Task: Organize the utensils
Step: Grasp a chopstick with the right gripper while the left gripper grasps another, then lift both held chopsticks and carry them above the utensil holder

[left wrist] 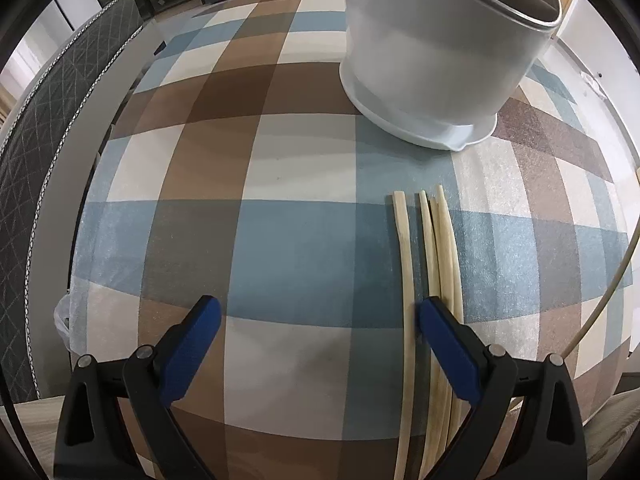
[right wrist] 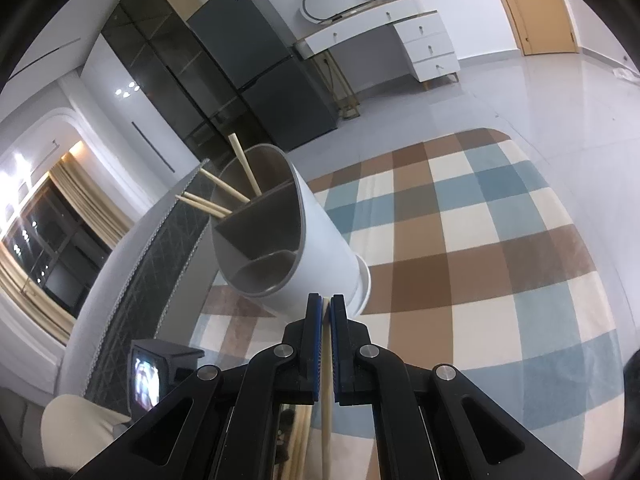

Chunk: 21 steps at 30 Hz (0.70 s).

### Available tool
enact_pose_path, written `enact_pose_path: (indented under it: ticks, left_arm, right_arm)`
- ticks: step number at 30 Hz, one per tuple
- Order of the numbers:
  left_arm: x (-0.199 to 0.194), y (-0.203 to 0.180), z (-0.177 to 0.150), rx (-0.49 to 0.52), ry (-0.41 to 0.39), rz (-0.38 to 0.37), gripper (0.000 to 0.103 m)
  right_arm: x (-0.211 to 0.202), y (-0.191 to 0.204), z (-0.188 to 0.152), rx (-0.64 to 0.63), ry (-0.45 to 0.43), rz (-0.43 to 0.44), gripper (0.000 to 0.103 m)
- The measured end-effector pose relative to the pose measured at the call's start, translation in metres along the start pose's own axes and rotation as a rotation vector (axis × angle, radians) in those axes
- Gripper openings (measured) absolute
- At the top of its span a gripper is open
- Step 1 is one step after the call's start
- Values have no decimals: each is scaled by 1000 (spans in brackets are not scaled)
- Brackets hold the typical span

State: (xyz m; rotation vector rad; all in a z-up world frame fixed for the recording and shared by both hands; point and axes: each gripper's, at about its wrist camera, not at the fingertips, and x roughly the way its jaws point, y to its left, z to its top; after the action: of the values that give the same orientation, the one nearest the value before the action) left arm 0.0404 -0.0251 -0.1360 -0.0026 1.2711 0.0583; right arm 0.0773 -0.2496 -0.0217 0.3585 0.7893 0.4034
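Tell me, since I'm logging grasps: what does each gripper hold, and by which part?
The right gripper is shut on one pale wooden chopstick, clamped near its upper end. The left gripper is open and holds nothing.

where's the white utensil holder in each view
Left wrist view: the white utensil holder stands at the upper right, beyond the loose chopsticks.
Right wrist view: it is at centre left, just beyond the right hand-held gripper, with chopsticks in its far compartment.
Shared landmark: the checked tablecloth under it.
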Motion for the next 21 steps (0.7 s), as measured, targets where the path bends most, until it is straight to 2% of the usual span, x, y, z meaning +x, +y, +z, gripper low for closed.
enact_pose_path:
  ticks: [6, 8, 11, 13, 16, 17, 18, 19, 21]
  left_arm:
    - [-2, -12, 4, 26, -36, 50, 97]
    - [-3, -19, 8, 52, -62, 66, 92]
    - [-7, -29, 15, 79, -82, 65, 79]
    - [-8, -33, 18, 86, -84, 47, 64]
    - [-9, -40, 25, 92, -87, 5, 35]
    - [-10, -41, 25, 92, -86, -8, 29]
    - [-10, -41, 24, 99, -86, -31, 15]
    - [-10, -45, 23, 114, -88, -42, 8]
    - [-12, -54, 22, 142, -95, -29, 3]
  right_arm:
    - [-2, -3, 1, 11, 2, -3, 3]
    - [-3, -4, 1, 14, 0, -2, 3]
    - [-4, -5, 2, 17, -2, -5, 3]
    - [-5, -6, 2, 22, 0, -3, 3]
    - [-3, -6, 3, 23, 5, -1, 3]
    - [-2, -5, 3, 20, 6, -1, 3]
    - [-2, -4, 3, 17, 8, -1, 3]
    - [-1, -4, 3, 15, 9, -2, 3]
    - [1, -2, 4, 3, 12, -6, 3]
